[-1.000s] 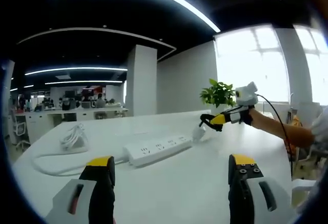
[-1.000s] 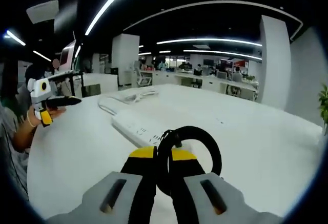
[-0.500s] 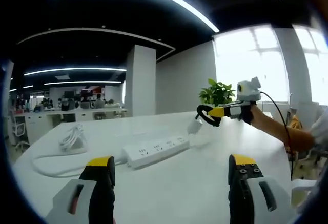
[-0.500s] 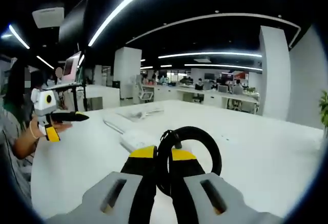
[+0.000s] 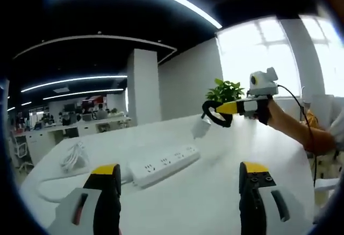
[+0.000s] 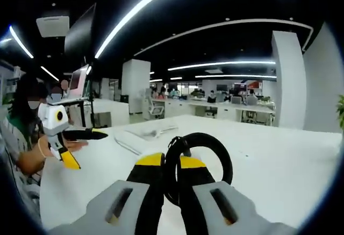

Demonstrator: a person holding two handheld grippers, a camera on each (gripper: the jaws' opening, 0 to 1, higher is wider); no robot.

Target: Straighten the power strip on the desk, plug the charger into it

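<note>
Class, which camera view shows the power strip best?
The left gripper view: the whole power strip lies on the desk, sockets facing up. The right gripper view shows just a sliver of it past the closed jaws.

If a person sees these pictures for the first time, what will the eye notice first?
Probably the right gripper, raised above the white desk with its jaws shut on a black cable loop, the white charger hanging below it. Next, the white power strip lying at an angle on the desk beyond the open left gripper.
</note>
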